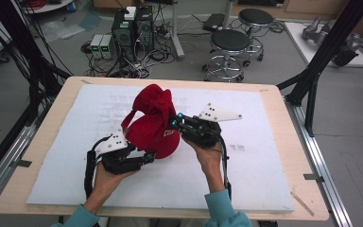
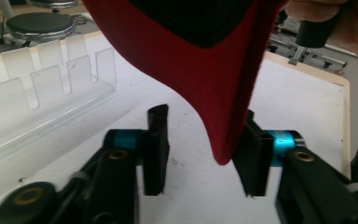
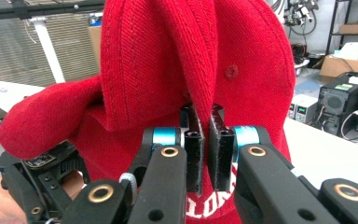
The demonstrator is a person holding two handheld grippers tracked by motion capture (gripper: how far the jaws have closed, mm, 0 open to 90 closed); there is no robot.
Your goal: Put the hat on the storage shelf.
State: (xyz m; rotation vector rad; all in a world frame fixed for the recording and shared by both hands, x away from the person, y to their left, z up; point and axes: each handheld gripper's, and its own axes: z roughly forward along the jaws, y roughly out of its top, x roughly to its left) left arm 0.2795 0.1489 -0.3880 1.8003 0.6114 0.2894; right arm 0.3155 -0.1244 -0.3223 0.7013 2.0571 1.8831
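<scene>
currently a red cap is held up off the worktop, approx. over the middle of the white mat, a bit toward the worktop's left edge. right gripper is seen w/ jaws clamped on a pinched fold of the cap's crown fabric; in the right gripper view only a narrow slit is left btw. the two black pads, w/ red cloth squeezed in it. white lettering on the cap's front is partly seen just below those jaws. left gripper is brought in from below-left, at the cap's lower edge. in the left gripper view its jaws are set at a moderate gap, and a hanging red flap of the cap is seen btw. them; the flap lies against the pad on that view's right, while the other pad is clear of it, so no firm pinch is shown. cap's dark inner lining is visible at the top of that view. a clear plastic rack w/ upright dividers lies on the mat toward the worktop's far-left corner, well apart from the cap. both hands are seen entering from the worktop's near edge, teal sleeves at the wrists.
</scene>
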